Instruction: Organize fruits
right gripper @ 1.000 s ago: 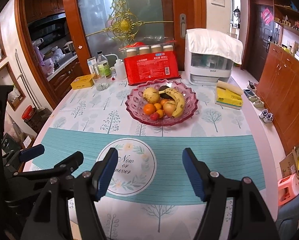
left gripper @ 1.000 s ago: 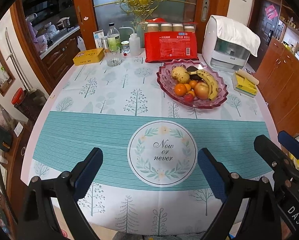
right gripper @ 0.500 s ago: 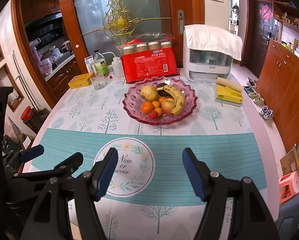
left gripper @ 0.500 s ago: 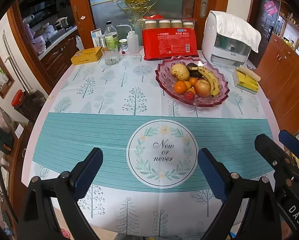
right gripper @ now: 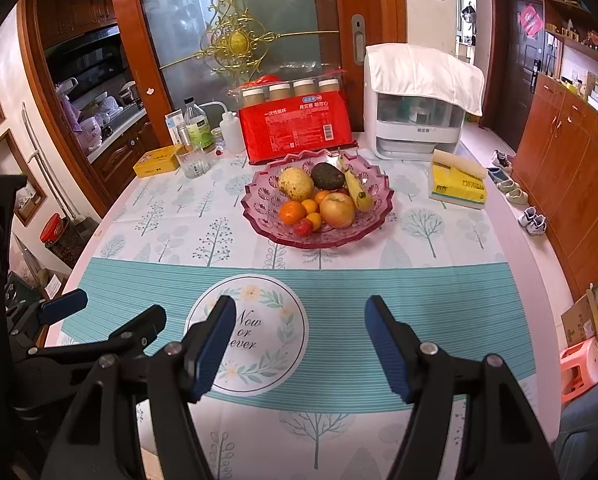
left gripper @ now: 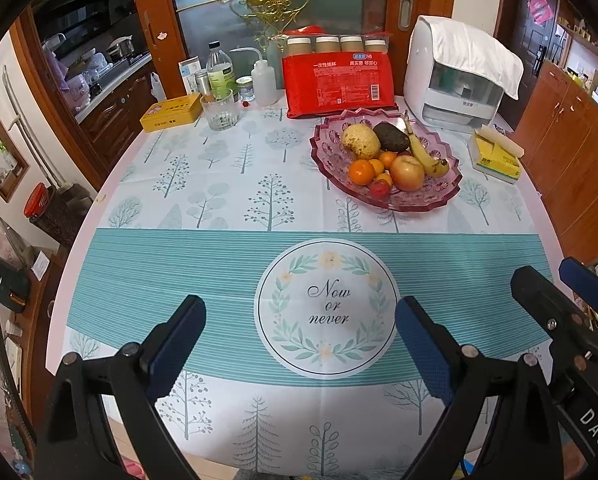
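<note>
**Both tongs hang released over the near bench, fruit all in the bowl**

At the bottom of the left wrist view the left tongs (left gripper: pixel 299 344) stand released, nothing between their blue pads; in the right wrist view the right tongs (right gripper: pixel 299 340) are likewise spread and empty. Just past them, the cloth on the bench (left gripper: pixel 179 264) carries a round emblem (left gripper: pixel 327 308) reading "Now or never".

Further back, right of centre, the pink glass bowl (right gripper: pixel 259 216) holds all the fruit: an apple (right gripper: pixel 337 210), a banana (right gripper: pixel 355 188), an avocado (right gripper: pixel 327 176), a yellowish pear (right gripper: pixel 296 184), several oranges (right gripper: pixel 293 213) and a small red fruit (right gripper: pixel 302 227).

At the far edge stand a red packet (right gripper: pixel 295 132) printed in Chinese, an empty glass (right gripper: pixel 193 162), a yellow tin (right gripper: pixel 157 161) and a yellow tissue pack (right gripper: pixel 459 186).

Compared with a second ago, the bowl appears slightly lower in both views; nothing on the bench has shifted.
</note>
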Demonstrator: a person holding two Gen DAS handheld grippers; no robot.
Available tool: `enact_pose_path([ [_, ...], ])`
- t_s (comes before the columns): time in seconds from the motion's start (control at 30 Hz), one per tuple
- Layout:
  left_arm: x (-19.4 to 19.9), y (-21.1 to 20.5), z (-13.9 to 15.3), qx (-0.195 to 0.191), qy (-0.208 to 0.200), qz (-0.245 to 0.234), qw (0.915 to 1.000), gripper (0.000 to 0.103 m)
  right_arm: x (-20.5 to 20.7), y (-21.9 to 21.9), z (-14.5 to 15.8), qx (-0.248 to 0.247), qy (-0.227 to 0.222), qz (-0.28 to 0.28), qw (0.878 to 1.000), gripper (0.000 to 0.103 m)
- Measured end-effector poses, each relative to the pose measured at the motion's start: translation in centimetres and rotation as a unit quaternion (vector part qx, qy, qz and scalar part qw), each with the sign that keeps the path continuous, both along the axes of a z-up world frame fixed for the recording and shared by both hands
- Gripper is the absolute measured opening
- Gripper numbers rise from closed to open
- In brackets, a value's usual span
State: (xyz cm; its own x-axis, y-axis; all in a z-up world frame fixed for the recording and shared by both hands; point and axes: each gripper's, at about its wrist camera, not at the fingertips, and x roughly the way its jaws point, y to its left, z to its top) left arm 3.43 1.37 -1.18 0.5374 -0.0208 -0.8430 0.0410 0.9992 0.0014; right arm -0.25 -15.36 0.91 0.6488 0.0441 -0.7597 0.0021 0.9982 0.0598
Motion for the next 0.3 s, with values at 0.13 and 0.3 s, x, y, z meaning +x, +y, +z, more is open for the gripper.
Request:
enact_pose_path([
  [0.13, 0.03, -0.13, 0.09, 0.001, 0.000, 0.000, 1.0000, 0.095, 0.04, 0.00, -0.01, 0.000, 0.000, 0.000, 1.000, 0.068],
  [0.3, 0.23, -0.05, -0.39, 0.001, 0.004, -0.003, 1.0000, 0.095, 0.08, -0.01, 0.03, 0.000, 0.000, 0.000, 1.000, 0.068],
])
